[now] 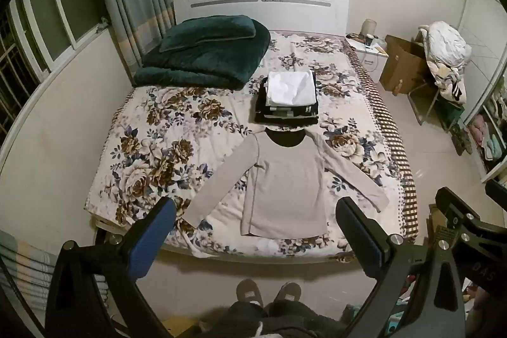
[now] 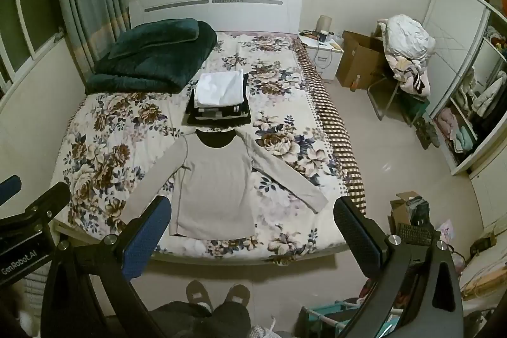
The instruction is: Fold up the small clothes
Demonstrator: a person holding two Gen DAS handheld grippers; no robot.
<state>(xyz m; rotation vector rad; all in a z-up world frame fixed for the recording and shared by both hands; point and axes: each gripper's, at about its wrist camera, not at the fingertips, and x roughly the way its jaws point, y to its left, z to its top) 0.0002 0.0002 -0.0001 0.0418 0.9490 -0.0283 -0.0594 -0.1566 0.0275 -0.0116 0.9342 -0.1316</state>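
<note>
A light grey long-sleeved top point(image 1: 285, 179) lies flat on the floral bedspread point(image 1: 152, 154), sleeves spread out, dark collar toward the headboard. It also shows in the right wrist view point(image 2: 214, 179). Behind its collar stands a stack of folded clothes point(image 1: 290, 97), white on top, dark below; the stack also appears in the right wrist view point(image 2: 218, 95). My left gripper point(image 1: 255, 209) is open and empty, held above the bed's foot edge. My right gripper point(image 2: 252, 208) is open and empty, beside it at the same height.
A folded dark green quilt with a pillow point(image 1: 206, 49) lies at the head of the bed on the left. A nightstand point(image 2: 323, 53), cardboard box point(image 2: 358, 59) and chair piled with laundry point(image 2: 405, 53) stand right of the bed. My slippered feet point(image 1: 269, 293) are on the floor.
</note>
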